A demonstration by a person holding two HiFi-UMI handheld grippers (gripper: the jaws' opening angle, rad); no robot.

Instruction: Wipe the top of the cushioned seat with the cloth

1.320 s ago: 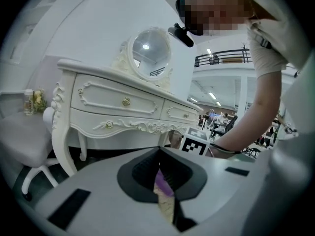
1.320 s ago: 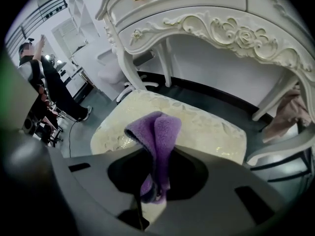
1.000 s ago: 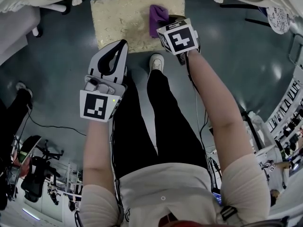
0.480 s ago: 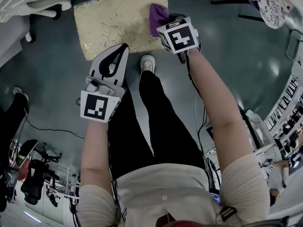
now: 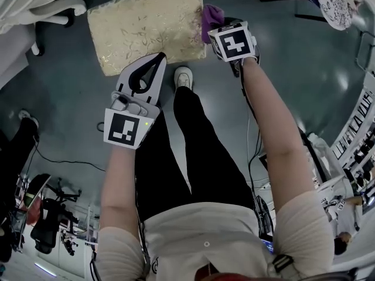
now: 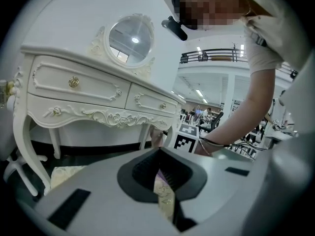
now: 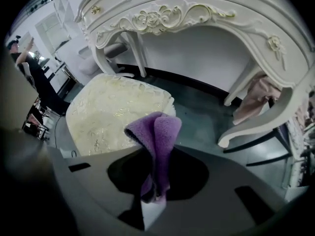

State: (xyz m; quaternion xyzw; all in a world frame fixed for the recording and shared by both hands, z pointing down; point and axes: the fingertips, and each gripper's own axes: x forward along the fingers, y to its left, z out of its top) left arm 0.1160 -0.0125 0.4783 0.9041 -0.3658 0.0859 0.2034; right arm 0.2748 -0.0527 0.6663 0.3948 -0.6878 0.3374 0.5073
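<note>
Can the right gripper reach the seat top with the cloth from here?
Probably yes: the right gripper, shut on the cloth, is beside the edge of the seat; nothing stands between.

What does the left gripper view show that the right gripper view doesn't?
Only the left gripper view shows the round mirror, a gold drawer knob and a black-and-white marker cube. Only the right gripper view shows the right gripper pinching the purple cloth, with most of the seat's top behind it. Both show the white carved dressing table and some of the gold seat.
</note>
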